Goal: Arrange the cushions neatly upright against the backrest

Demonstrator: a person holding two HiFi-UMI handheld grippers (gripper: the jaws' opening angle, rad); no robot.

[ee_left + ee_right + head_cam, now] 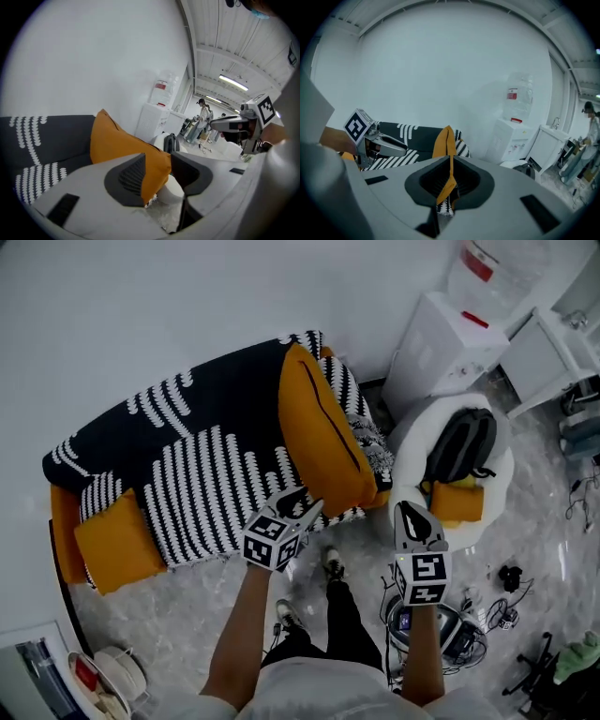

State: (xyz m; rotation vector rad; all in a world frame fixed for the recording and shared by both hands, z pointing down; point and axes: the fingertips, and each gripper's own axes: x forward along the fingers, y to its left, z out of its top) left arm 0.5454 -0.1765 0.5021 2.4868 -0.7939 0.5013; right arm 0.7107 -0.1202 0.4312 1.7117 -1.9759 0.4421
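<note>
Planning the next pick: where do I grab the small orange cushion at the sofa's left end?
I'd pinch the near edge of the small orange cushion, coming from the front of the sofa: it lies low, and that edge faces the floor with nothing before it.

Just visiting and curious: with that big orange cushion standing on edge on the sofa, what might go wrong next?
The large orange cushion stands on edge across the sofa seat. The left gripper is open around its corner and not gripping it, so it might tip or slide off the front. The right gripper is shut and apart from it, so it probably could not catch it.
</note>
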